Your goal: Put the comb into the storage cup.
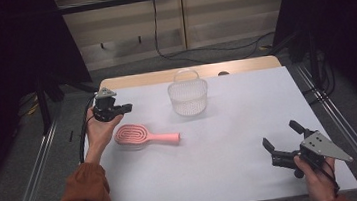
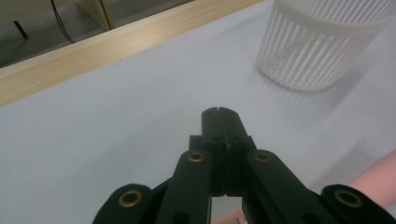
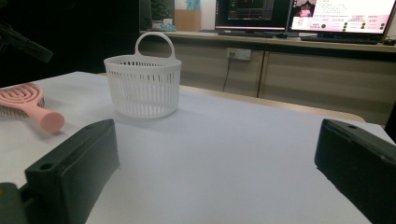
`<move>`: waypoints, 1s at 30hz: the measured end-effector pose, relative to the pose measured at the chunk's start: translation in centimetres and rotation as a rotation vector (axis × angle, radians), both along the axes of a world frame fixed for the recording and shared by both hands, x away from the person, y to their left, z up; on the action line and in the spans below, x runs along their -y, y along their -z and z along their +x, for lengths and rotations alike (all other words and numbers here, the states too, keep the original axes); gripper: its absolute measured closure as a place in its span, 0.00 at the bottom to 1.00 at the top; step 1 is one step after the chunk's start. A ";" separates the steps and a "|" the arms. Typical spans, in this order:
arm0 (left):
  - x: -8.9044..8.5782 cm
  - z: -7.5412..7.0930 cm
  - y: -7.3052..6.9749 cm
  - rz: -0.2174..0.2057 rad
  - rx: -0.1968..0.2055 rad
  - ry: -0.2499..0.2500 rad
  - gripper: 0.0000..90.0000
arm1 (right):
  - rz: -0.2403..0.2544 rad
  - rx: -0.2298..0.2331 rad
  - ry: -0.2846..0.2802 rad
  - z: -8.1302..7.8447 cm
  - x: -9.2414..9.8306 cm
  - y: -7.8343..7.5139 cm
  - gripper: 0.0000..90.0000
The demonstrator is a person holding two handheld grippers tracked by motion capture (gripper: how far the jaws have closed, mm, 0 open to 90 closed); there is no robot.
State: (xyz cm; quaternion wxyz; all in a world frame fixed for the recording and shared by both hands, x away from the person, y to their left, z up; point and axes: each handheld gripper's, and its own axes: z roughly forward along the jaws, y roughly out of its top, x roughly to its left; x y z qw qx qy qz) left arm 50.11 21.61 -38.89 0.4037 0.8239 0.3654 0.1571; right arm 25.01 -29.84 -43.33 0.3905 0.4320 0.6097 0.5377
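Your high view looks forward and down from above your side of the desk (image 1: 219,126), far enough off to take in the whole top, the floor around it and the wall behind.

Your left gripper view rides low and close on the left tongs (image 2: 219,112), facing along them across the desk toward its wooden far edge, with the white basket (image 2: 322,42) at upper right.

Your right gripper view sits almost level with the desk top, looking between the right tongs (image 3: 219,158) toward the monitors (image 3: 299,14).

All three views share the basket and the pink brush (image 1: 142,135).
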 end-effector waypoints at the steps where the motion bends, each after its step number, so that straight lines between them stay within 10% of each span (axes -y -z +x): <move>1: 0.0 0.2 0.1 0.012 -0.027 0.003 1.00 | -0.001 -0.001 0.001 0.0 0.0 0.0 0.00; 14: 1.3 0.6 1.3 0.211 -0.068 0.020 1.00 | -0.002 -0.002 0.004 0.0 0.0 0.0 0.00; 30: 0.4 0.0 2.3 0.193 -0.115 0.001 1.00 | -0.006 -0.003 0.008 0.1 0.0 0.1 0.00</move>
